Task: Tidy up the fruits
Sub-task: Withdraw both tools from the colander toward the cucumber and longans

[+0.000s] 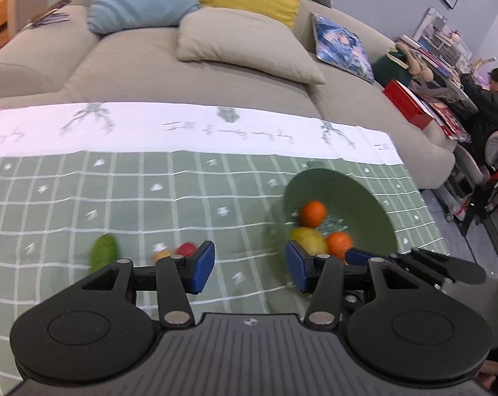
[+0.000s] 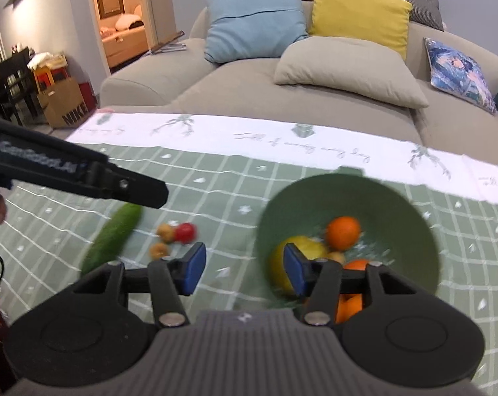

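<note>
A green bowl (image 2: pixel 397 224) stands on the checked cloth at the right and holds two oranges (image 2: pixel 343 232), a yellow fruit (image 2: pixel 282 257) and a small brownish fruit. To its left, a cucumber (image 2: pixel 113 237), a red fruit (image 2: pixel 184 232) and two small yellow-brown fruits (image 2: pixel 158 250) lie on the cloth. My right gripper (image 2: pixel 244 270) hovers open and empty near the bowl's left rim. My left gripper (image 1: pixel 250 269) is also open and empty, between the red fruit (image 1: pixel 186 249) and the bowl (image 1: pixel 354 198). The cucumber (image 1: pixel 103 252) is to its left.
The green checked tablecloth (image 1: pixel 84 198) has a white border at the far edge. Behind it stands a beige sofa (image 2: pixel 249 89) with several cushions. A person (image 1: pixel 493 99) sits at the far right. A cardboard box (image 2: pixel 67 105) and dark chairs stand at the far left.
</note>
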